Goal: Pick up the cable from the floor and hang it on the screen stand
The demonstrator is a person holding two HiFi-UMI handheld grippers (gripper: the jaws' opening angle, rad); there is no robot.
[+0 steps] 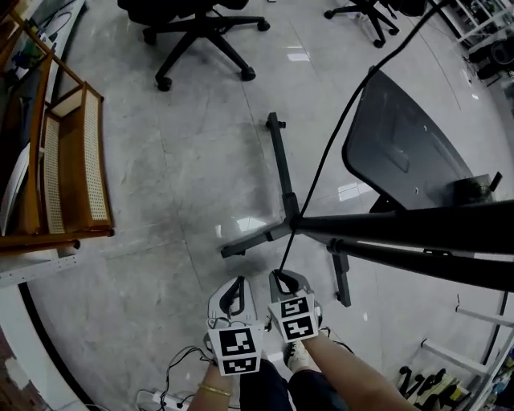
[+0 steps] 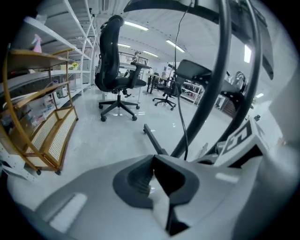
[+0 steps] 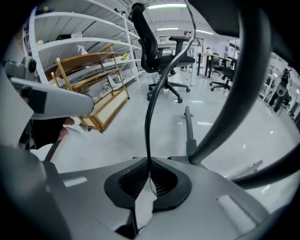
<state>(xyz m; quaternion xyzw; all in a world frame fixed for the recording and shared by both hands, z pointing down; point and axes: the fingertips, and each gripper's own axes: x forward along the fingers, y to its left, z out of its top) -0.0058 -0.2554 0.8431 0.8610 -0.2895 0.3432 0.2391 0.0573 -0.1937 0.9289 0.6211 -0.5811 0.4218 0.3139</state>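
Note:
A thin black cable (image 1: pixel 321 172) runs from high up by the tilted dark screen (image 1: pixel 405 152) down to my right gripper (image 1: pixel 281 278). In the right gripper view the cable (image 3: pixel 149 117) drops straight between the ribbed pads, and the right gripper (image 3: pixel 149 176) is shut on it. My left gripper (image 1: pixel 234 290) is just to the left of it, its jaws together with nothing between them (image 2: pixel 152 171). The screen stand (image 1: pixel 281 172) spreads its black legs on the floor right ahead, and its thick poles (image 1: pixel 401 233) cross to the right above the grippers.
A wooden rattan rack (image 1: pixel 68 160) stands at the left. Black office chairs (image 1: pixel 197 24) are at the back. A power strip with loose wires (image 1: pixel 165 393) lies by the person's feet, and tools (image 1: pixel 426 384) lie at the bottom right.

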